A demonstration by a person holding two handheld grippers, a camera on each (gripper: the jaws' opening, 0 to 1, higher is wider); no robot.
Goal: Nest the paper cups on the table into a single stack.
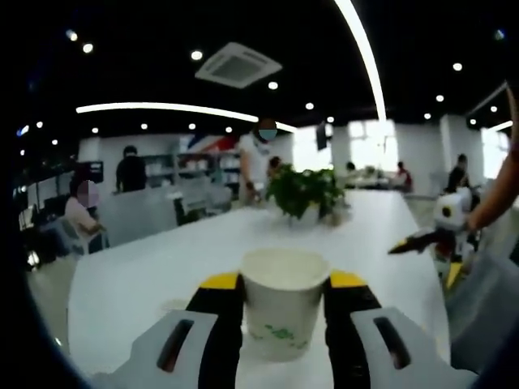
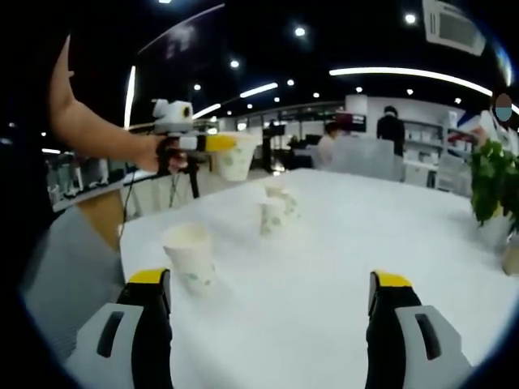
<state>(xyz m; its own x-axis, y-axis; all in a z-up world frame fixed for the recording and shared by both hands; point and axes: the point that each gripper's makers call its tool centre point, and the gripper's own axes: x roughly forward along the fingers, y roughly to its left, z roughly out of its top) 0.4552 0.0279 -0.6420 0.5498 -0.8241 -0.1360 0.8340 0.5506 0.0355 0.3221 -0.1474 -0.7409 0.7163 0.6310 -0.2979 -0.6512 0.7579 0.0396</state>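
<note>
Left tool (image 1: 284,296) grips 1 lifted cup (image 1: 284,304); right tool (image 2: 272,304) released; 3 cups (image 2: 272,215) unstacked near the counter's (image 2: 389,235) edge; no nesting apparent.

A long white rectangular table (image 1: 146,275) runs away from the camera in the left gripper view, its far end carrying a leafy green potted plant (image 1: 306,191) in a pale pot. Beyond the table, several people stand or sit: one in a white top (image 1: 256,162) just behind the plant, one in dark clothing (image 1: 130,170) near shelving, one seated at the left (image 1: 79,212). A square white ceiling air-conditioning vent (image 1: 238,65) hangs overhead among round spotlights and a long curved strip light (image 1: 162,108). In the right gripper view the plant (image 2: 493,182) sits at the table's right edge.
</note>
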